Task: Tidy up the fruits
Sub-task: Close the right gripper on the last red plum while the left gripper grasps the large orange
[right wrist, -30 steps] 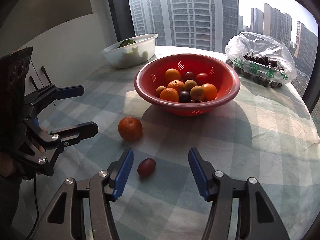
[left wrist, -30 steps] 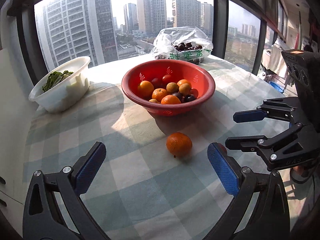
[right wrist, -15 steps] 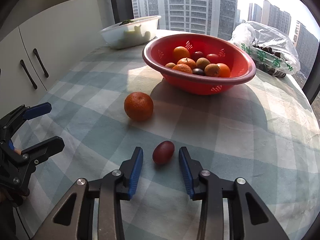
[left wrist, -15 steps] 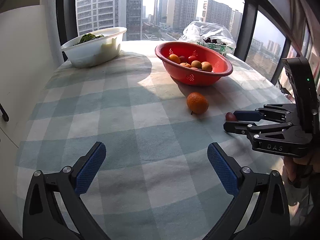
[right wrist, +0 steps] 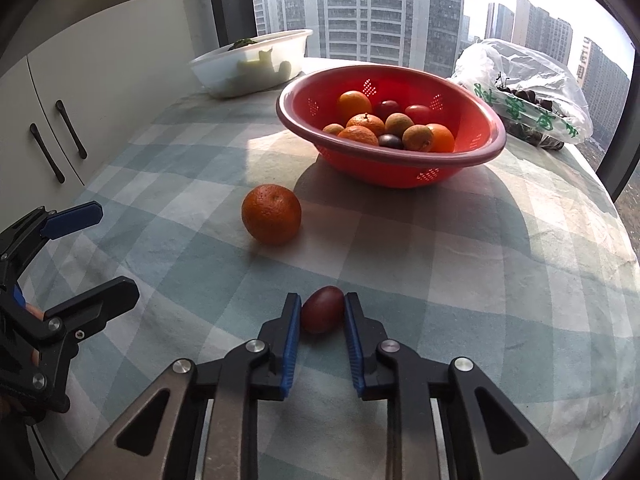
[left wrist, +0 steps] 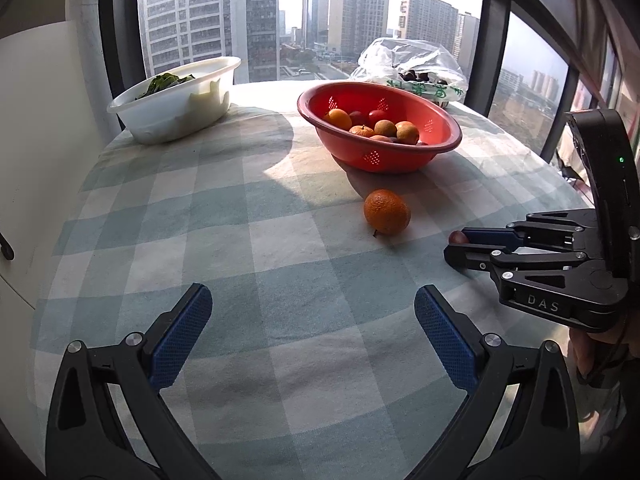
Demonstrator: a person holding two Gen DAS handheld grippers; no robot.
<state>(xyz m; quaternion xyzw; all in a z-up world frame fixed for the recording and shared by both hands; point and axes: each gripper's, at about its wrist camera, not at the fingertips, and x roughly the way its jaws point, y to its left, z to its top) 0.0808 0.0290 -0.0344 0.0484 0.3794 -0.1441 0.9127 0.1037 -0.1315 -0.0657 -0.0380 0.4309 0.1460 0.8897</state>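
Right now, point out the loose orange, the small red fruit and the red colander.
loose orange [right wrist: 271, 220]: right wrist view, middle of its peel.
small red fruit [right wrist: 322, 309]: right wrist view, its top, between the fingers.
red colander [left wrist: 373, 157]: left wrist view, outer wall.

Table [right wrist: 500, 280], layout as seen from the right wrist: basket [right wrist: 400, 168] at centre rear, holding mixed fruit [right wrist: 394, 128]; tub [right wrist: 248, 68] behind and left of it — greens [left wrist: 164, 82] inside; bag [right wrist: 524, 84] behind and right, at the window edge. Loose orange [right wrist: 271, 219] on the cloth before the basket, to its left. Small plum [right wrist: 322, 309] nearer still, between the right gripper's [right wrist: 322, 316] pads. Left gripper [right wrist: 80, 256] at far left; cabinet doors [right wrist: 80, 120] beyond the table's left edge.
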